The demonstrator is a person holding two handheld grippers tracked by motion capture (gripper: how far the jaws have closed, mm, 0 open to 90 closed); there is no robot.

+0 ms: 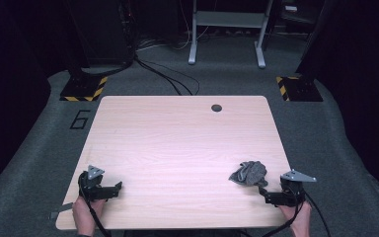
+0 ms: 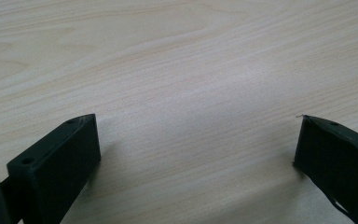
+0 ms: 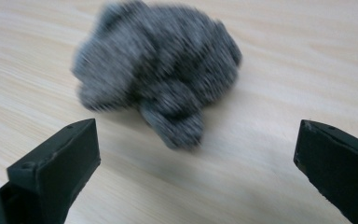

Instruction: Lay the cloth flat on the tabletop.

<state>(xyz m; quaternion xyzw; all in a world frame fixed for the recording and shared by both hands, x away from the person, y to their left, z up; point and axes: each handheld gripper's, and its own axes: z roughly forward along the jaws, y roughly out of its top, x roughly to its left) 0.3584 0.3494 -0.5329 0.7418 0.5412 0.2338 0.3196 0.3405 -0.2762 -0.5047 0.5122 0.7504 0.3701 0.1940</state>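
High view: grey cloth point(image 1: 248, 173) crumpled on table point(image 1: 177, 143), near-right corner, just beside right gripper point(image 1: 269, 193). Left gripper point(image 1: 113, 189) at near-left edge. Left gripper view: jaws spread wide over bare wood. Right gripper view: jaws spread, cloth point(image 3: 156, 74) just ahead, untouched.

Grey carpet floor point(image 1: 39, 148), dark room, metal frame point(image 1: 227, 29)

My left black two-jaw gripper point(image 1: 113, 188): grey three-cornered plate, black cable.
My right black two-jaw gripper point(image 1: 265, 193): same plate, screw-holed jaws.
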